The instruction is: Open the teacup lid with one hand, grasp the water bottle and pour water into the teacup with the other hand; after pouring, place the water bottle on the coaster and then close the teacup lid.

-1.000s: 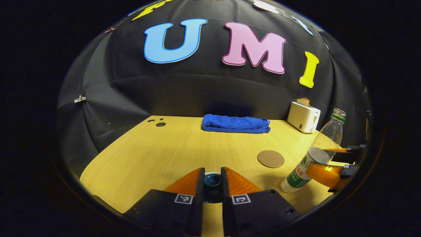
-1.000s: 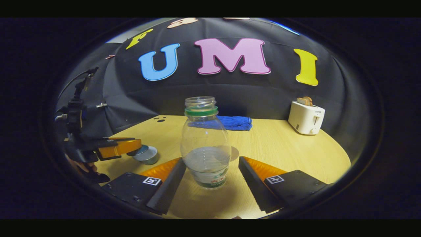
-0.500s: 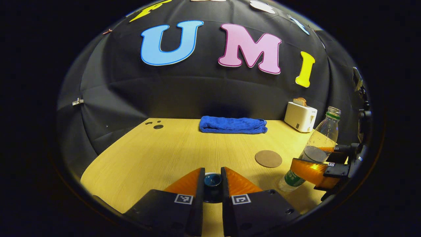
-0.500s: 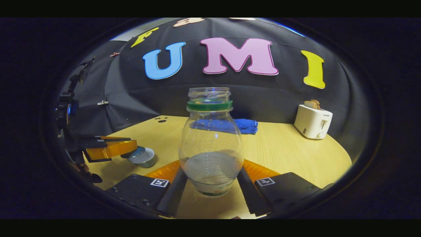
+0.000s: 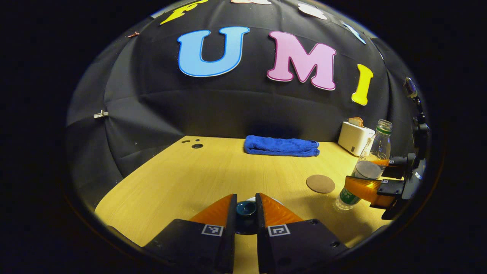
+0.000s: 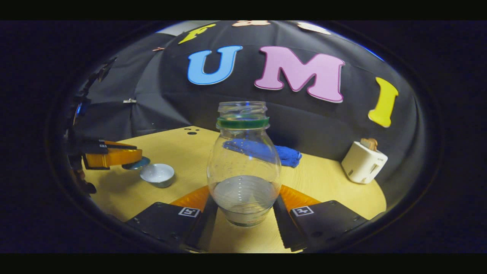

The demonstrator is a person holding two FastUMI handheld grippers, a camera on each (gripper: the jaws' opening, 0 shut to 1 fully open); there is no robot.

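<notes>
In the left gripper view my left gripper [image 5: 245,207] is shut on the knob of the dark blue teacup lid [image 5: 245,210]. The right gripper view shows that lid [image 6: 136,164] lifted off, held just left of and slightly above the open white teacup [image 6: 157,174]. My right gripper [image 6: 244,207] is shut on the clear water bottle [image 6: 243,167], uncapped, with a green neck ring and water in its lower part. The left gripper view has the bottle [image 5: 367,163] at the right, tilted, raised off the table. The round brown coaster [image 5: 320,183] lies left of it.
A folded blue towel [image 5: 281,146] lies at the back of the wooden table [image 5: 190,175]. A white toaster [image 5: 354,137] with bread in it stands at the back right. Small dark holes [image 5: 194,145] mark the table's back left corner.
The right gripper closed on the bottle and raised it off the table. The left gripper lifted the lid off the teacup, which now stands uncovered.
</notes>
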